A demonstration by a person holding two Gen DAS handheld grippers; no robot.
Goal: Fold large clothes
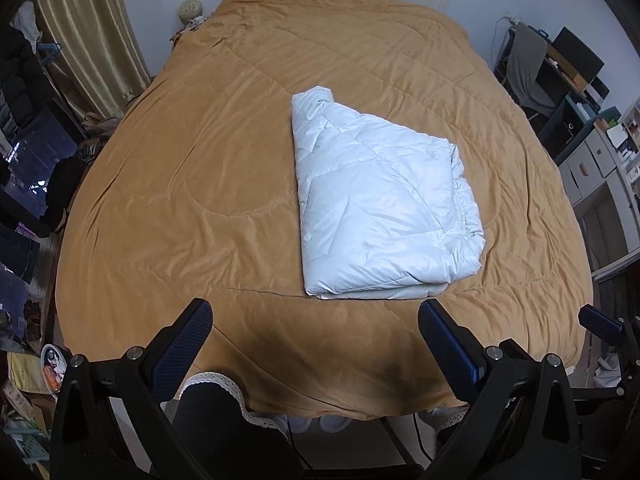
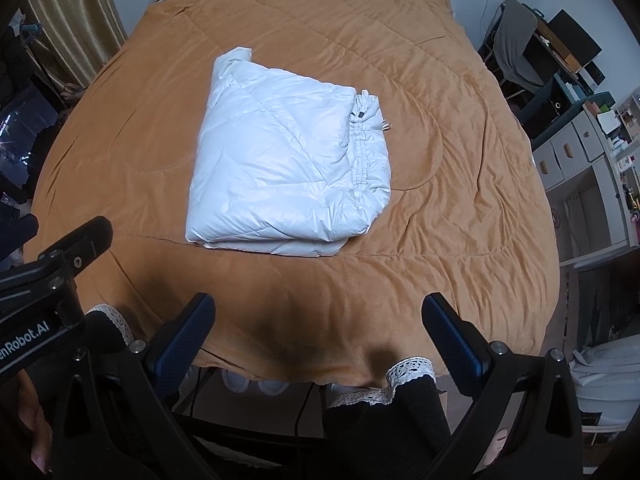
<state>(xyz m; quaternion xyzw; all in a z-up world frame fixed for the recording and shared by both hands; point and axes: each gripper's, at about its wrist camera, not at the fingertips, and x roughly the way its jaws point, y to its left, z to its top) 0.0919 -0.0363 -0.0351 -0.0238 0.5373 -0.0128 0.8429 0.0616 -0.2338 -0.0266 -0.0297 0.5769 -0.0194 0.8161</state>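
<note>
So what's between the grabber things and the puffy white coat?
Only bare orange blanket. Both views show it: nothing lies between the open left gripper or the open right gripper and the folded coat.

You see a glossy white quilted down jacket (image 1: 380, 196) on a mustard-orange stitched quilt (image 1: 180, 168), beside gold curtains (image 1: 84, 28). Your black grippers' fingers (image 2: 180, 344) carry blue dotted pads.

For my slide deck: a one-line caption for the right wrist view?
Folded white puffer jacket on the tan bedspread, right claw open and empty at the bed's foot.
</note>
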